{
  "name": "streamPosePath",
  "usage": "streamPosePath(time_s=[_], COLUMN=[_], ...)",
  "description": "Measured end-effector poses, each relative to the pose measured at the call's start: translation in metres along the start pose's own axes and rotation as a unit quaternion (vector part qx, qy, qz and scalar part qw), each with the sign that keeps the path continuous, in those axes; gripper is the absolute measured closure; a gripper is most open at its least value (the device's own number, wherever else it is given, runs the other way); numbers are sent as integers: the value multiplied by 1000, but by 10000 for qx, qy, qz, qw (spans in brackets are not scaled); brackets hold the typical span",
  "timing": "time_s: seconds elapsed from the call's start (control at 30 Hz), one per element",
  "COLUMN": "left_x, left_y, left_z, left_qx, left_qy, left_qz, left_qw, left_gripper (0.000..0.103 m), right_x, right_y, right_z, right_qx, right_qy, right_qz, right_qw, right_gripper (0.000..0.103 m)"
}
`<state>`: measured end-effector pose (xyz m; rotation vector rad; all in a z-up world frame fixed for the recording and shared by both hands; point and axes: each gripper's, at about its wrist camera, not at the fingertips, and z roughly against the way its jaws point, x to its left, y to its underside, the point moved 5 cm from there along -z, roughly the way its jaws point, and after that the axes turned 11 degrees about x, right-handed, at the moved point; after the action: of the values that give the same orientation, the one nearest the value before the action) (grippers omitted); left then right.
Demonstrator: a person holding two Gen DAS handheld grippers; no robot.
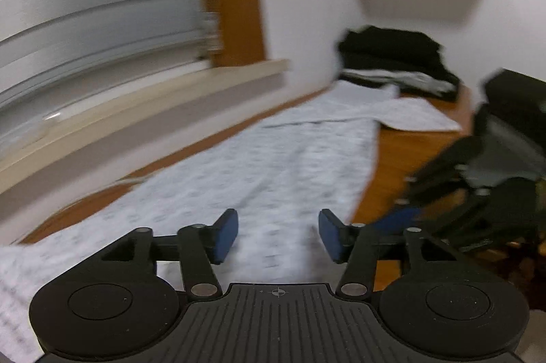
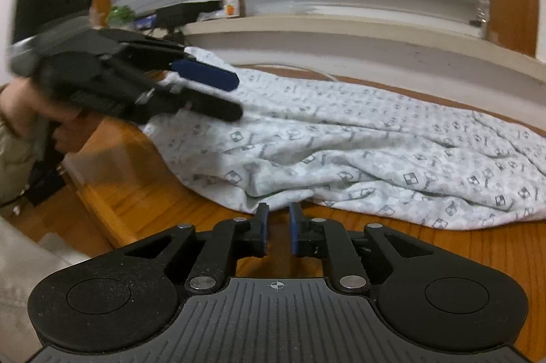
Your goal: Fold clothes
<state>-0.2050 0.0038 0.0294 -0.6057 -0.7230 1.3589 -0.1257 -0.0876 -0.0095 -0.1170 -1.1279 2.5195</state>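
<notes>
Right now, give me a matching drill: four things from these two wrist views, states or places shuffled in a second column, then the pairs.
Things
1. left gripper
2. right gripper
3. patterned white garment
4. black clothes

States or places
A. piled in the far corner by the wall
B. fingers spread wide, nothing between them
C. spread rumpled on the wooden table
D. fingers nearly together, a narrow gap, at the garment's near edge

Pairs: 1-B, 2-D, 3-C, 4-A
</notes>
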Motion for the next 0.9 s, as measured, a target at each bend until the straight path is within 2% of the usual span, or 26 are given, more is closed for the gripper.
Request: streamPosePath(time_s=[0.07, 0.23, 0.3, 0.33, 0.4, 0.67, 0.8, 0.9], left_x=[-14, -23, -21, -19, -13, 14, 16, 15], left_y=[2, 10, 10, 10, 6, -2, -2, -2], left_z=[-11, -28, -28, -25, -17, 11, 12, 12], left_qx=[98, 329, 336, 269, 52, -354, -339, -338], left_qy=[68, 85, 146, 113, 58, 583, 672, 657], left_qz=[-114, -268, -304, -317, -229, 463, 508, 480], left_qw=[9999, 9991, 9989, 9991, 9997, 9966, 9959, 9961], left_gripper=[46, 63, 90, 97, 97, 98, 98, 98], right_x=[-2, 0, 4, 5, 8, 17, 17, 19], right_y=[1, -2, -2, -2, -3, -13, -26, -31], right_z=[-1, 1, 1, 0, 1, 9, 8, 4], right_qx=[-68, -302, -269, -249, -228, -456, -574, -503], right_qy=[3, -3, 16, 48, 86, -290, -178, -208], right_qz=[-155, -376, -294, -216, -108, 102, 234, 368], right_qw=[9999, 9988, 9992, 9994, 9996, 9985, 9979, 9978], right_gripper=[82, 77, 77, 77, 77, 76, 70, 67])
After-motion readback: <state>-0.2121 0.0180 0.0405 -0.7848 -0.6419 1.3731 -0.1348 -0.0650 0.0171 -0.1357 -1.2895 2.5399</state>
